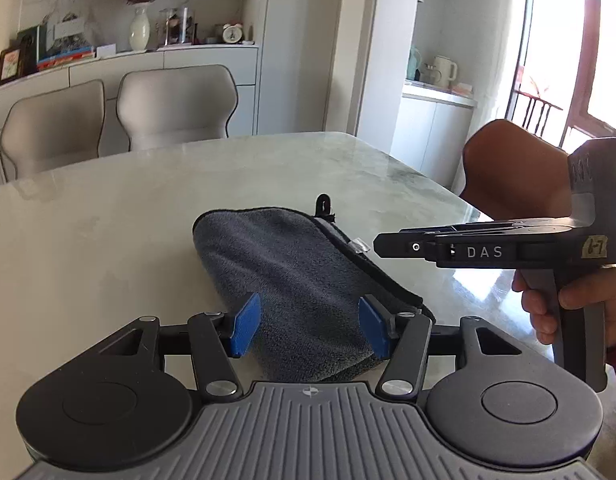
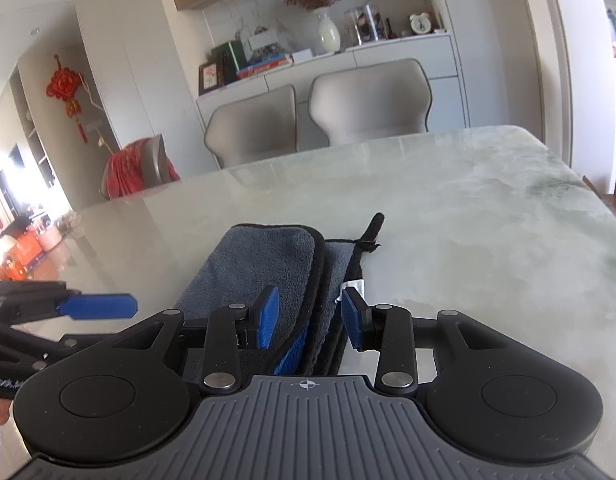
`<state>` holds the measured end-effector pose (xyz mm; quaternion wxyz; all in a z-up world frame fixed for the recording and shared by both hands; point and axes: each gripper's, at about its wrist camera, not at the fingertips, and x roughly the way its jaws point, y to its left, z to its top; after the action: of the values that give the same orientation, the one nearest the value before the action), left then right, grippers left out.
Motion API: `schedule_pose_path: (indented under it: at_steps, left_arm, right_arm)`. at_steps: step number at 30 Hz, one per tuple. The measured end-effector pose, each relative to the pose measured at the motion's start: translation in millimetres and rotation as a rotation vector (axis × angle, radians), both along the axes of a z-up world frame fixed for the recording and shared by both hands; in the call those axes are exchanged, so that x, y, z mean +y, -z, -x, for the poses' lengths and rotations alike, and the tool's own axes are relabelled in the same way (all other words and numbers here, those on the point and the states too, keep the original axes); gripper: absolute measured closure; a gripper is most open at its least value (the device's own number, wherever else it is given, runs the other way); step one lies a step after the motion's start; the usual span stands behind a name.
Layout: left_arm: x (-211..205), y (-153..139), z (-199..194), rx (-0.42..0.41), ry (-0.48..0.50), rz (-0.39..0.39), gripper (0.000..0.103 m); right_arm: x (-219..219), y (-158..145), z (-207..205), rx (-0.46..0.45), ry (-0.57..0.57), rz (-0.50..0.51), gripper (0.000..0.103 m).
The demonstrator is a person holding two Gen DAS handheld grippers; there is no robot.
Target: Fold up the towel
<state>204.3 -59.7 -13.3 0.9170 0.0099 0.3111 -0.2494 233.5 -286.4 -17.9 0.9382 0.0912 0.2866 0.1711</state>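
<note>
Near the table's (image 1: 107,208) front edge: one grey towel (image 1: 291,280), folded into layers, soft, light, limp; best taken by its black-hemmed corners. Left gripper (image 1: 308,326) released, jaws apart, empty. Right gripper (image 2: 310,316) apart, pads off the cloth.

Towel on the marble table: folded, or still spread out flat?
Folded. The grey towel lies as a compact bundle with several black-trimmed edges stacked side by side, on the table.
</note>
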Motion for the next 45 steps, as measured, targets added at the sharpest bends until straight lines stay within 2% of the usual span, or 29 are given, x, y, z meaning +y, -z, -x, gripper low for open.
schedule_pose_path:
  at_steps: [7, 15, 20, 28, 30, 33, 35, 39, 45]
  left_arm:
    - [-2.3, 12.5, 4.5, 0.011, 0.022, 0.019, 0.045]
    - [-2.4, 24.5, 0.4, 0.029, 0.031, 0.023, 0.043]
    - [-4.5, 26.6, 0.8, 0.025, 0.042, 0.015, 0.039]
    - [-6.9, 27.0, 1.2, 0.025, 0.043, 0.011, 0.039]
    - [-7.2, 27.2, 1.4, 0.023, 0.045, 0.007, 0.039]
    - [-5.8, 29.0, -0.2, 0.020, 0.046, 0.004, 0.039]
    - [-6.0, 29.8, 0.5, 0.020, 0.047, 0.003, 0.038]
    - [-6.1, 30.7, 1.5, 0.018, 0.048, 0.001, 0.038]
    - [-6.5, 31.1, -0.2, 0.021, 0.051, 0.004, 0.037]
  right_arm:
    - [13.2, 12.4, -35.4, 0.004, 0.029, 0.089, 0.067]
    - [18.3, 21.8, -69.0, 0.032, -0.002, 0.116, 0.067]
    - [19.1, 27.1, -73.4, 0.046, -0.003, 0.094, 0.067]
    - [27.3, 25.1, -56.3, -0.019, -0.060, 0.178, 0.069]
    - [26.6, 23.1, -53.7, -0.041, -0.041, 0.190, 0.069]
    - [24.8, 17.8, -48.5, -0.121, -0.007, 0.230, 0.069]
    - [23.0, 14.9, -48.2, -0.130, -0.035, 0.202, 0.069]
    - [22.3, 16.6, -54.2, -0.077, -0.087, 0.119, 0.069]
    - [26.8, 22.9, -61.0, -0.028, -0.127, 0.093, 0.068]
